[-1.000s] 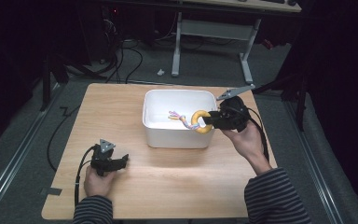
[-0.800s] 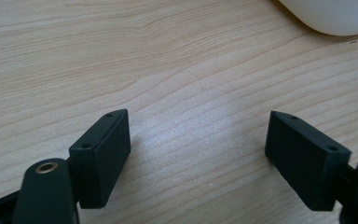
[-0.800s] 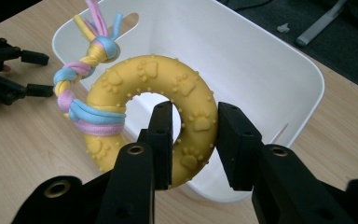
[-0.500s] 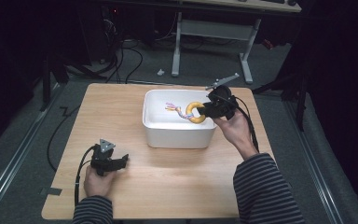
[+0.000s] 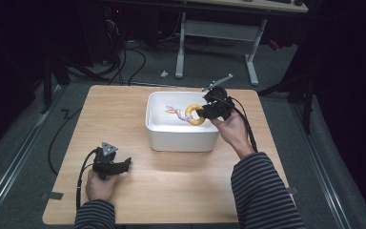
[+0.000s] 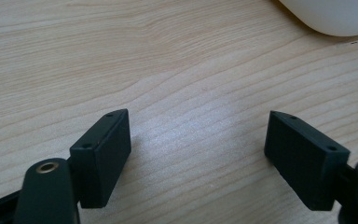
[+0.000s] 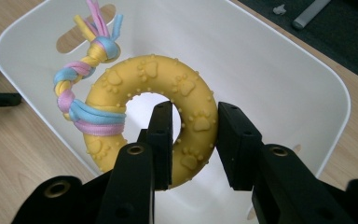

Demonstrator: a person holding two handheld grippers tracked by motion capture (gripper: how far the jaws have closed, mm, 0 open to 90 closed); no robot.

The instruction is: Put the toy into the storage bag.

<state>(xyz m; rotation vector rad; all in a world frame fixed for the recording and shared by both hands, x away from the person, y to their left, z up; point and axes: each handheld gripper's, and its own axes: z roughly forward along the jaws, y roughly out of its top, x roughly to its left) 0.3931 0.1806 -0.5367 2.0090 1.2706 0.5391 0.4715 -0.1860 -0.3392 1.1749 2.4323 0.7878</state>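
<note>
So the wooden bench [image 5: 171, 191] carries a white plastic tub [image 5: 181, 138] toward its far edge, a bit right of centre, with rounded corners and a slot handle in its end wall. Held above the tub's right end is the yellow ring toy [image 7: 149, 116]: rubbery, knobbly, with raised paw prints all round and a braided pink, blue and yellow rope [image 7: 81, 79] tied through it, ending in a loose tassel. The right gripper [image 7: 193, 140] has its jaws clamped on the ring, one jaw through the hole and one outside. I can't see anything else in the tub. The left gripper [image 6: 198, 144] sits by the bench's near left corner, jaws wide apart over bare wood.
</note>
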